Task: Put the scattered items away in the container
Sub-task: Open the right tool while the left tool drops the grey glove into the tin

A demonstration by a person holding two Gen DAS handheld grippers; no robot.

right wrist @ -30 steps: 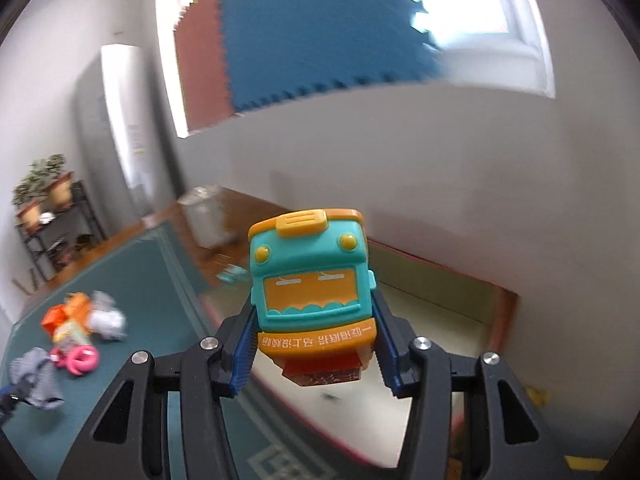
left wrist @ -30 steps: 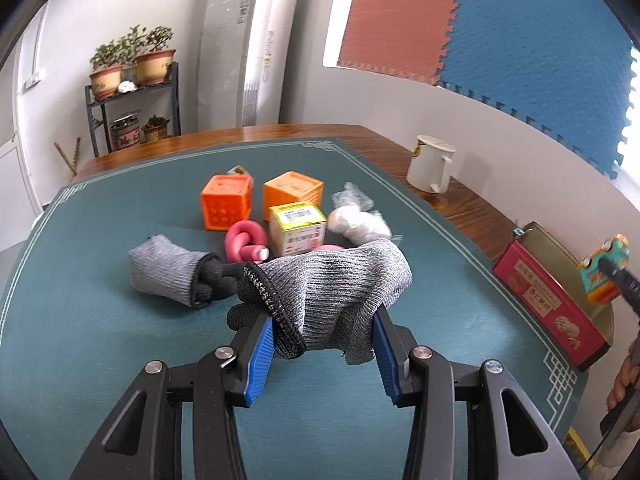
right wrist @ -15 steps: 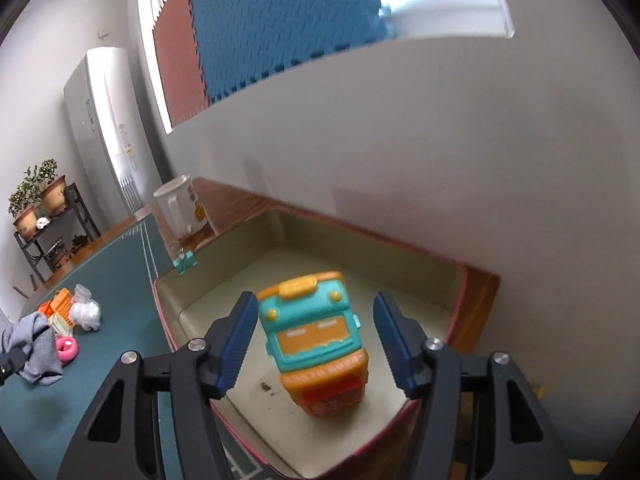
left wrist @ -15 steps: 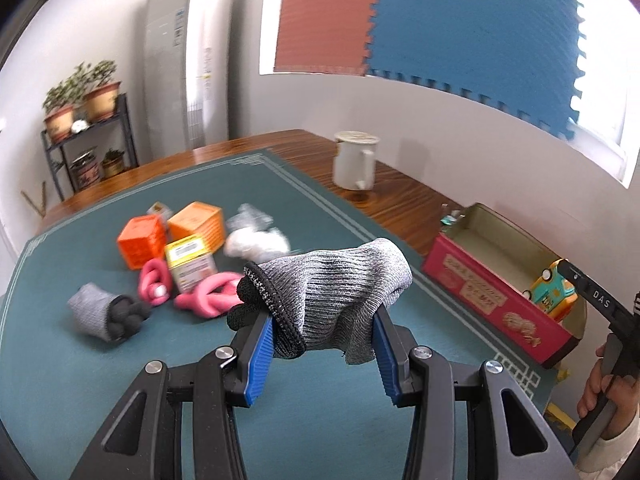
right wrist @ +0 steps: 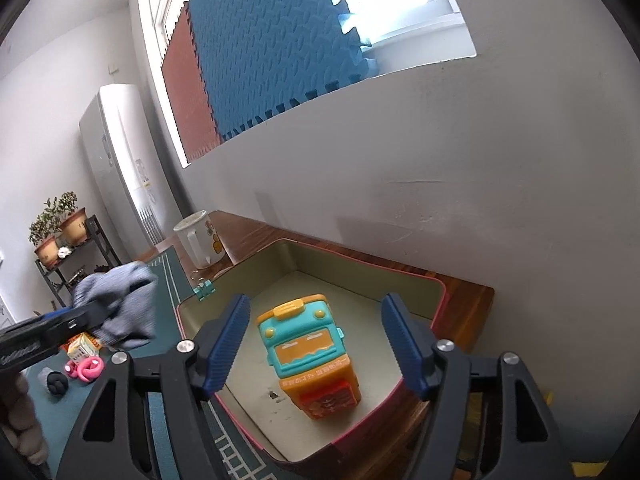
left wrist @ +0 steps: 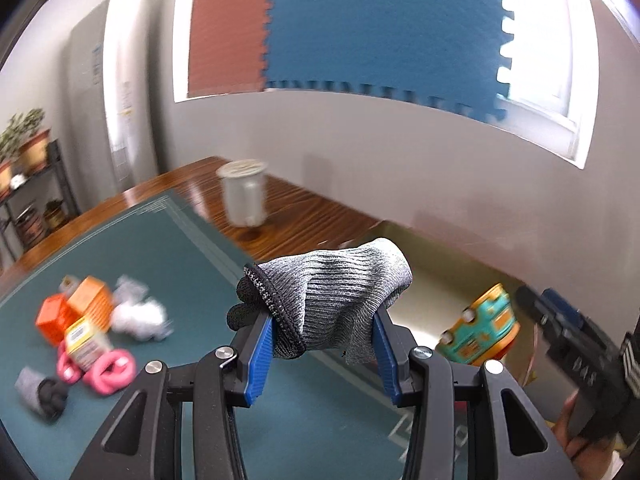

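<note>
Left gripper [left wrist: 323, 354]: blue pads clamped on a grey knit glove [left wrist: 340, 294], carried above the green mat [left wrist: 168, 256].
Right gripper [right wrist: 316, 346]: jaws opening, pads clear of the toy bus [right wrist: 310, 354] between them.
Toy bus: on the floor of the red-walled container [right wrist: 438, 312].
Container: at the table's edge beside the wall.
Remaining items: orange cubes [left wrist: 72, 312], pink ring [left wrist: 110, 372], second glove [left wrist: 40, 392], clustered on the mat well apart from the container.

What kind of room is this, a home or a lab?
Probably a lived-in room at home: a wooden table with a mug, potted plants on a shelf, and a standing air conditioner.
</note>
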